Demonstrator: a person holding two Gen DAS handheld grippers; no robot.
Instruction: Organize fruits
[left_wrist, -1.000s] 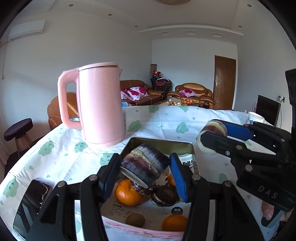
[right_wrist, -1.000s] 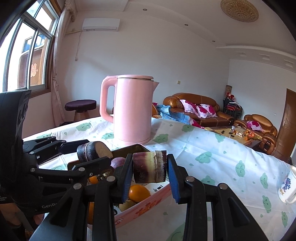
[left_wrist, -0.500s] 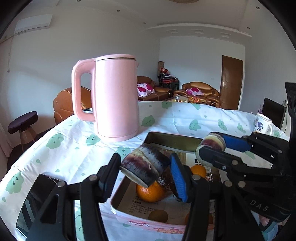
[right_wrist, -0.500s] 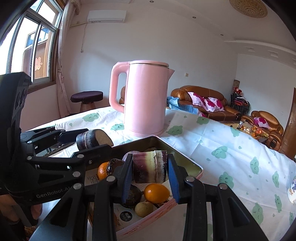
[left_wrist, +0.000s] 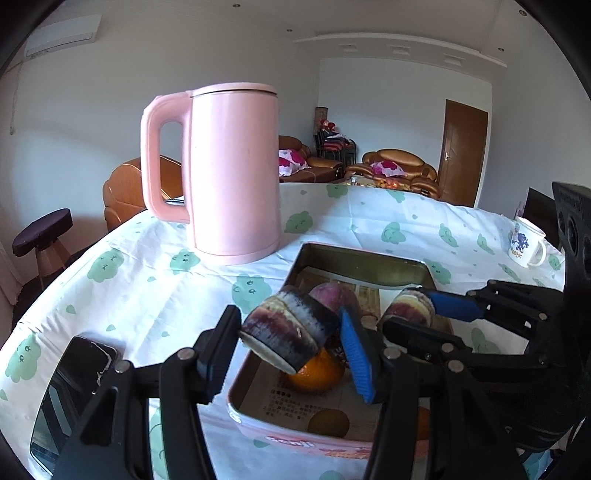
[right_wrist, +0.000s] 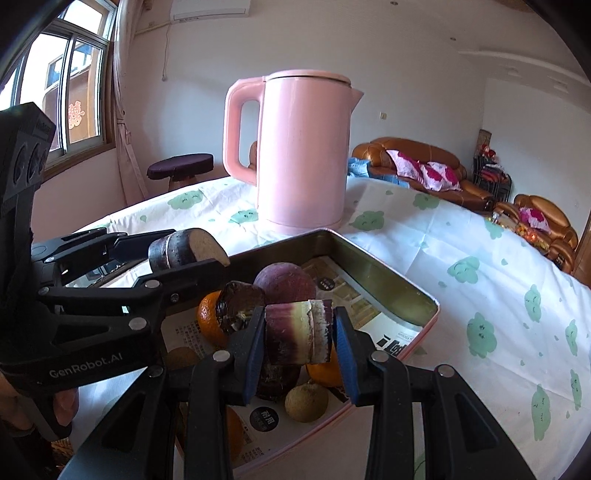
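The left gripper (left_wrist: 290, 341) has its fingers clamped on a dark purple sugarcane piece (left_wrist: 288, 338), held tilted above the near left edge of the pink tin tray (left_wrist: 364, 258). The right gripper (right_wrist: 299, 341) likewise grips a second sugarcane piece (right_wrist: 299, 334) (paler, banded purple and yellow) over the tray's middle. Inside the tray lie an orange (right_wrist: 207, 321), a round purple fruit (right_wrist: 284, 282), a small brown fruit (right_wrist: 306, 402) and printed paper. A pink kettle (left_wrist: 225, 170) stands upright behind the tray on the cloth-covered worktop (left_wrist: 147, 280); a mug (left_wrist: 526, 242) sits well apart at right.
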